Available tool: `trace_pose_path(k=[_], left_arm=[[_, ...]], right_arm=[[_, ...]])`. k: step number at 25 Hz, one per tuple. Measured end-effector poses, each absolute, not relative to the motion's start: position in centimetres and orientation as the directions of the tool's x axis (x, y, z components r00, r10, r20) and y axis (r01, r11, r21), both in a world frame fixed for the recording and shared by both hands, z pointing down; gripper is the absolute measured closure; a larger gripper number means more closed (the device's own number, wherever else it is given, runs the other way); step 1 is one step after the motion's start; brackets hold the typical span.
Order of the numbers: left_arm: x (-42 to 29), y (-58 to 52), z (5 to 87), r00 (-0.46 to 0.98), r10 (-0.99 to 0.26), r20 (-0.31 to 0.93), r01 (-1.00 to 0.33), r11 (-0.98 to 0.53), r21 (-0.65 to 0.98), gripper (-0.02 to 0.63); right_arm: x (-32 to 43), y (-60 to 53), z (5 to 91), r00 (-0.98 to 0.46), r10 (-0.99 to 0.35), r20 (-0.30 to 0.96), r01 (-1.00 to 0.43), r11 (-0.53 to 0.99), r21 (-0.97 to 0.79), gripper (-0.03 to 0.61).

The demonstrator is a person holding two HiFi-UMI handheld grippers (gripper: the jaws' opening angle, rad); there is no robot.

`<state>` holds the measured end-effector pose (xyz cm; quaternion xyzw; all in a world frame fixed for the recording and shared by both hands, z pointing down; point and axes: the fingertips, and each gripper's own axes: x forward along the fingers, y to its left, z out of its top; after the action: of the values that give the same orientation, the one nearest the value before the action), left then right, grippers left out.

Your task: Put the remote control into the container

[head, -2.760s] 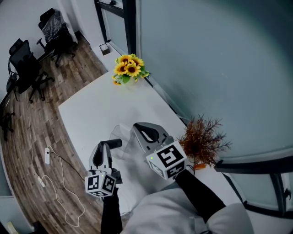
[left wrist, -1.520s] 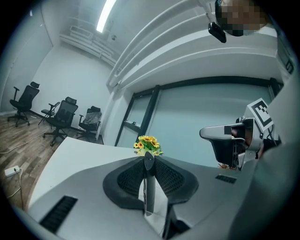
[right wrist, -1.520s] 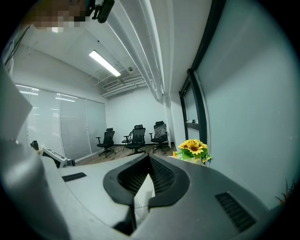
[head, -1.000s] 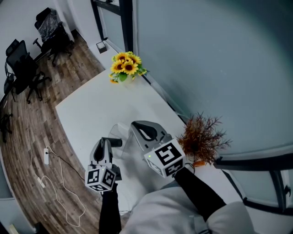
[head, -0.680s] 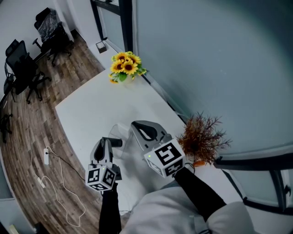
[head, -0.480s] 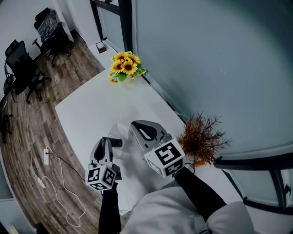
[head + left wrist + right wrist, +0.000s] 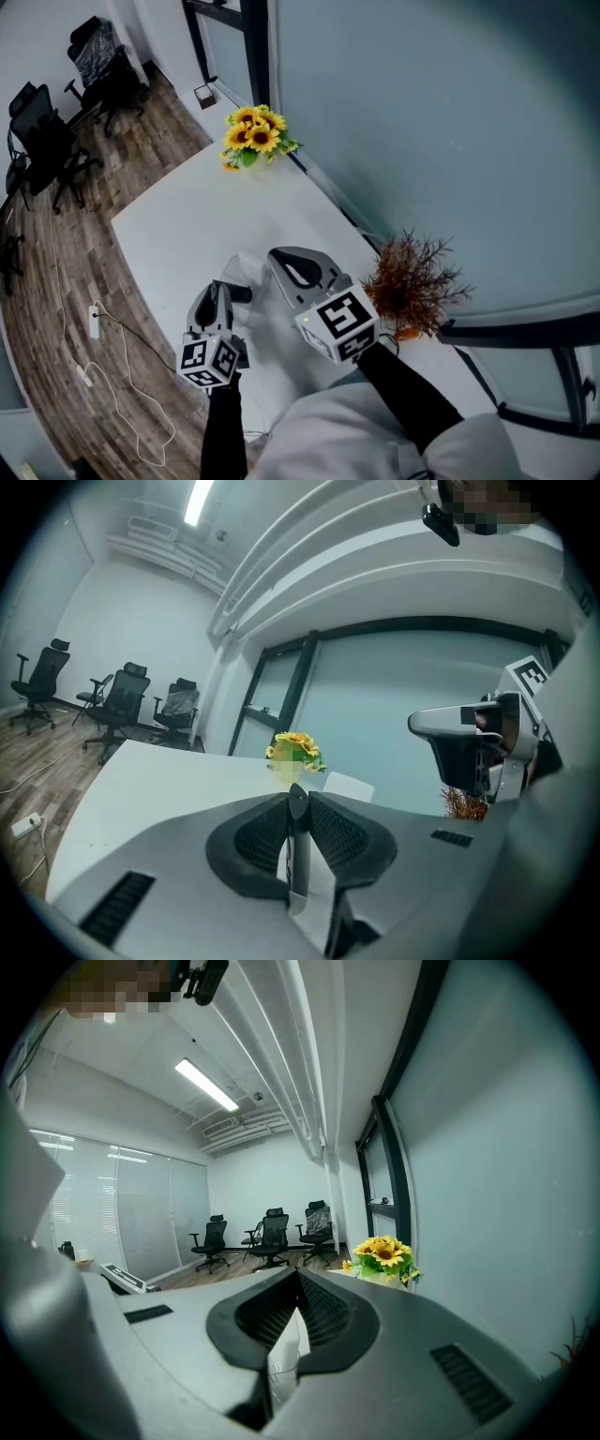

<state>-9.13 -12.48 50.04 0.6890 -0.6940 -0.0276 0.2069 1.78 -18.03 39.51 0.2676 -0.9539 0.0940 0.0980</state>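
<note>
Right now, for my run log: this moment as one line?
left tool shut on remote control | right tool shut on container

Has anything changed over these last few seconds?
Very little. The left gripper, shut on the remote control, has edged slightly forward toward the container. The right gripper stays clamped on the container's wall. The sunflowers and table are unchanged.

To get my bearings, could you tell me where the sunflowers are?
In the head view the sunflowers stand left of centre near the top, at the white table's far end, against the glass wall.
</note>
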Motion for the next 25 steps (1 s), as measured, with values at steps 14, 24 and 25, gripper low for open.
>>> trace_pose_path(k=[14,24,25], left_arm=[[-8.83,-12.67,51.01,0.046,-0.961,0.274,-0.947,0.045,0.318,0.541],[-9.32,-12.52,50.33,0.032,-0.967,0.251,-0.955,0.044,0.292,0.54],[-9.49,-12.42,50.09,0.026,-0.968,0.25,-0.957,0.048,0.287,0.54]], right_arm=[[1.79,-18.07,39.37,-0.835,-0.497,0.236,-0.534,0.836,-0.128,0.574],[1.63,-17.81,39.36,-0.838,-0.492,0.235,-0.527,0.84,-0.124,0.574],[1.59,-17.76,39.28,-0.839,-0.491,0.235,-0.527,0.841,-0.125,0.574]])
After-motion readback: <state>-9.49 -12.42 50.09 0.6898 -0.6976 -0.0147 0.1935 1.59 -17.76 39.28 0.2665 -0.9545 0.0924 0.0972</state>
